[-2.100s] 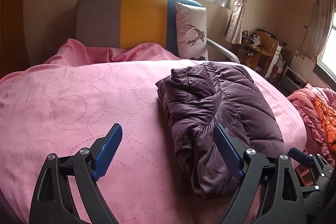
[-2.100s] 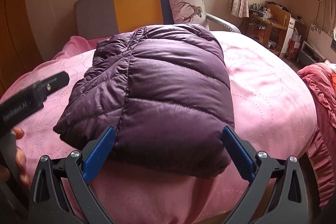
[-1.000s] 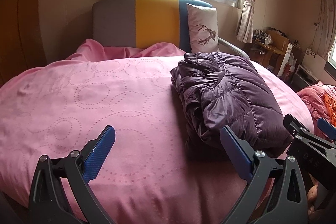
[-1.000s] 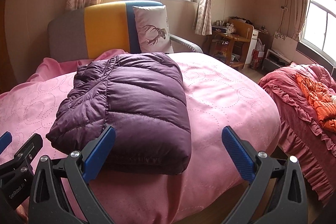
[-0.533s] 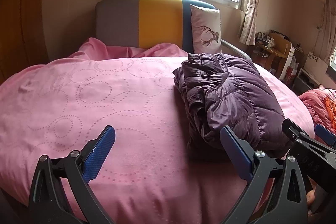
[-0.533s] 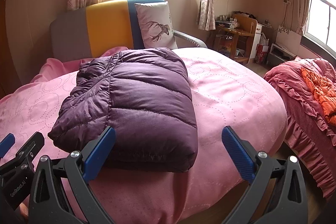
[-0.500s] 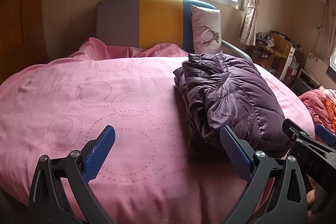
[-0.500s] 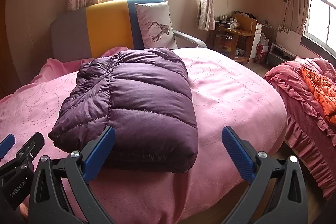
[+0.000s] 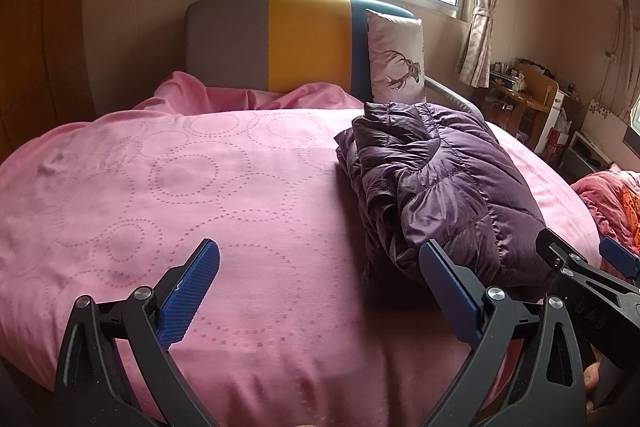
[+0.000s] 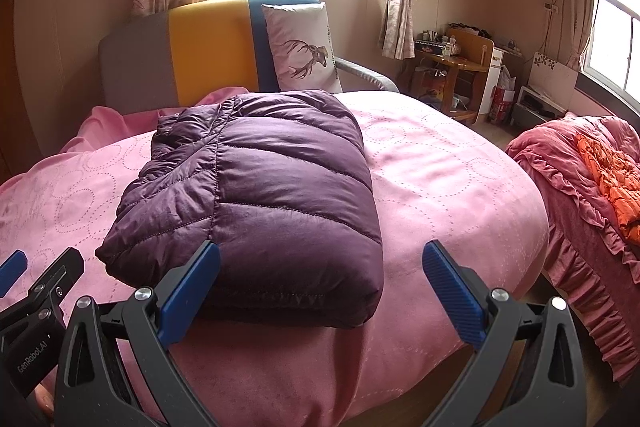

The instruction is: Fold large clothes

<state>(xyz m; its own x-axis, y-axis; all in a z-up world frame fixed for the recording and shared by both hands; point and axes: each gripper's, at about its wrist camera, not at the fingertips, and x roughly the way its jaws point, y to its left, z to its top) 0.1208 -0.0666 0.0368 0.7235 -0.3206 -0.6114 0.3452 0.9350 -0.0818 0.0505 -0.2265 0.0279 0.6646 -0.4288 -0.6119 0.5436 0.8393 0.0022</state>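
Note:
A purple quilted down jacket (image 10: 260, 195) lies folded into a thick rectangular bundle on the pink bedspread (image 10: 448, 187). In the left wrist view the same jacket (image 9: 444, 187) sits on the right half of the bedspread (image 9: 180, 195). My left gripper (image 9: 320, 291) hovers open above the bed's near edge, left of the jacket, holding nothing. My right gripper (image 10: 322, 291) is open too, just in front of the jacket's near end, not touching it. Each gripper shows at the edge of the other's view.
A grey, yellow and blue headboard (image 10: 208, 55) with a deer-print pillow (image 10: 304, 47) stands behind the bed. To the right are a wooden desk (image 10: 452, 63) with clutter and a second bed with a red ruffled cover (image 10: 592, 187). Floor shows between the beds.
Both grippers have drawn back and risen from the jacket over two seconds; in the last half second almost nothing moves. The jacket stays folded in place.

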